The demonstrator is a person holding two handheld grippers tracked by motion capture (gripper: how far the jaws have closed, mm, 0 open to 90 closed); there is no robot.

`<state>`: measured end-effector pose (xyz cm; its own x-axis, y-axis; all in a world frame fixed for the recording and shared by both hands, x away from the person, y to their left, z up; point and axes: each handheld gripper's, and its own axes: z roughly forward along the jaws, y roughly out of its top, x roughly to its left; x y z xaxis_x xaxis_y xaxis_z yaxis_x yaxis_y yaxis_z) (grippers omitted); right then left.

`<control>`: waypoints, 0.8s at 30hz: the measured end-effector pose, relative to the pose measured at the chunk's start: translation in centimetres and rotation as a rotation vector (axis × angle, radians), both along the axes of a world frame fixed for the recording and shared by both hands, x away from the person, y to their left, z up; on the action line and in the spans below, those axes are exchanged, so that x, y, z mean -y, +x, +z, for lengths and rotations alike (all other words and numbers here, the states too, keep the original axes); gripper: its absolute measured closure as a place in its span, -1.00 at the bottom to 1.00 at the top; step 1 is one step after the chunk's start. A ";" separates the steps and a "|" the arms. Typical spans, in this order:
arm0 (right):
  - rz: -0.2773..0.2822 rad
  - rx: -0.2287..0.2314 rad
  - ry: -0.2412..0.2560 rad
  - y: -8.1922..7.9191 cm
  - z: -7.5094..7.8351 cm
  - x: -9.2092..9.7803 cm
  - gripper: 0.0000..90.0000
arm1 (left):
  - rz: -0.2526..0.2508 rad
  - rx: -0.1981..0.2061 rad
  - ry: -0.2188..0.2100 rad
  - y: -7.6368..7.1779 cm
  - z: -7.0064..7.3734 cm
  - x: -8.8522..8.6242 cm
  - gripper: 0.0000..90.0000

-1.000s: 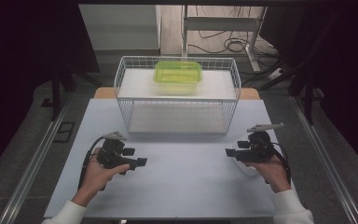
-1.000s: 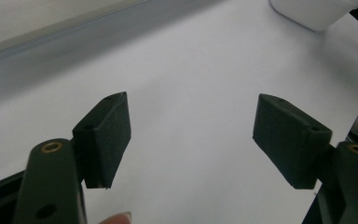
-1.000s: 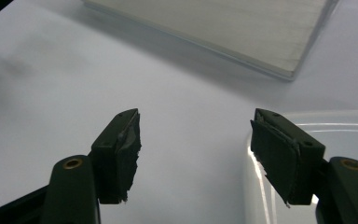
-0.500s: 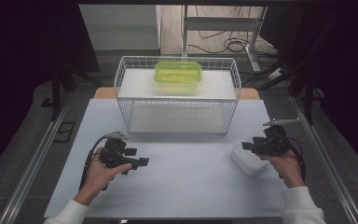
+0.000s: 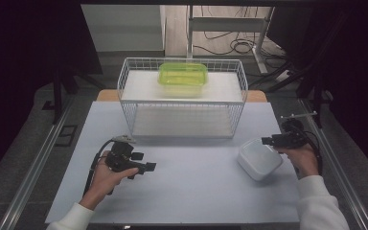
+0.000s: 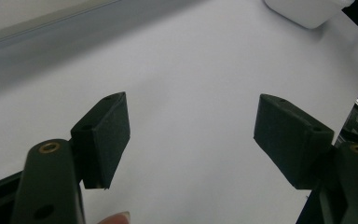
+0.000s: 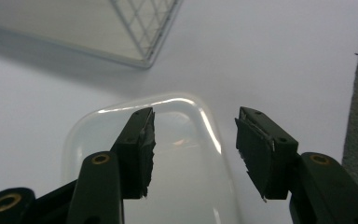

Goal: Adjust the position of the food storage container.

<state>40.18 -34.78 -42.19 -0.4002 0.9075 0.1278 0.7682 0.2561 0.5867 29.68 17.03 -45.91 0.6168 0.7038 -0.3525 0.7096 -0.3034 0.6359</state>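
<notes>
We've got the right gripper [image 5: 268, 141] at the right of the high frame, just over the near-right rim of the white container [image 5: 259, 158]. In the right gripper view its jaws stand apart and straddle the container's rim [image 7: 209, 130]: left pad over the inside, right pad outside the wall. Nothing clamped yet. Our read: we're lining up for a rim pinch, which makes sense for a thin-walled open tub with no handle.

The container sits on the white table [image 5: 196, 191], lower right of the high frame, just off the front right corner of the wire basket [image 5: 182, 103]. That corner also shows at the top of the right gripper view [image 7: 144, 46], near the tub but apart from it.

The left gripper [image 5: 149, 166] is low in the left half of the high frame, held above bare table. Its jaws are wide apart with nothing between them; the left gripper view looks across the table with the container's edge [image 6: 307, 9] at upper right, well apart. Looks parked, kept clear of the right hand's work.

Other stuff: a green container [image 5: 183, 74] sits on the basket's upper shelf, top centre. The lower level of the basket looks free.

Obstructions: the basket's wire front and right corner are the thing to watch if we lift the tub toward it. Path between the right gripper and the tub is open.
</notes>
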 end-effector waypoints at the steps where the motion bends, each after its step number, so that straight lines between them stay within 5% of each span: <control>1: -0.004 -0.005 -0.008 0.4 -0.1 0.0 0.03 | 0.003 0.001 0.000 0.0 0.0 0.0 -0.42; 12: -0.037 -0.059 -0.089 4.0 -1.2 -0.2 0.20 | 0.007 0.000 0.011 -0.5 -0.3 -0.3 -0.41; 17: -0.043 -0.096 -0.126 4.8 -2.2 0.6 0.68 | 0.004 -0.004 0.003 -0.5 -0.2 -0.6 -0.39; 24: 0.023 -0.145 -0.137 4.7 -3.2 0.3 0.97 | 0.003 -0.005 0.004 -0.5 -0.2 -0.5 -0.38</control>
<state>44.87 -35.11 -45.34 -0.4075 0.9112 0.0612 0.8352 0.3447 0.4284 29.16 17.54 -46.16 0.6128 0.7071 -0.3530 0.7140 -0.3039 0.6308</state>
